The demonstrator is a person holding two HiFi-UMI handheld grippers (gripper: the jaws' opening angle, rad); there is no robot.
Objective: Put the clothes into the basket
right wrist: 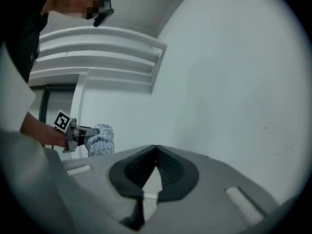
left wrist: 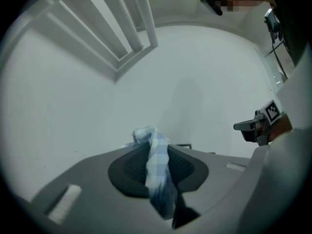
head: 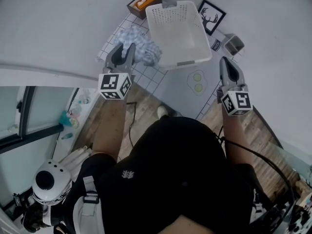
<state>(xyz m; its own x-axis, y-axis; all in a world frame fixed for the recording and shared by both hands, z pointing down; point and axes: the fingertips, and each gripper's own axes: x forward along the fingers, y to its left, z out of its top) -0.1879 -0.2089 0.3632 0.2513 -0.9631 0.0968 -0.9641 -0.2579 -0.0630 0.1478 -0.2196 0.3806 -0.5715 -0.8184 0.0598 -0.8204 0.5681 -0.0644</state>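
Risk 1: your left tongs are clamped on only a thin fold of the cloth, and most of it hangs free below the pads. A quick swing could probably pull that fold out and drop the cloth on the mat.

Risk 2: if you cross too low, the hanging part may snag the rim of the basket. It could then end up draped outside, or shove the basket, which looks light.

Risk 3: your right tongs are closed tip to tip on nothing, so they cannot catch a slip.

Position, head view: the cloth is bunched at the left tongs' tips, with its bulk at their 3 o'clock. It is above the mat, just beside the basket's left wall, and not yet inside. The basket's middle lies at about 2 o'clock from those tips. From the right tongs, the cloth is at about 9 o'clock and well apart.
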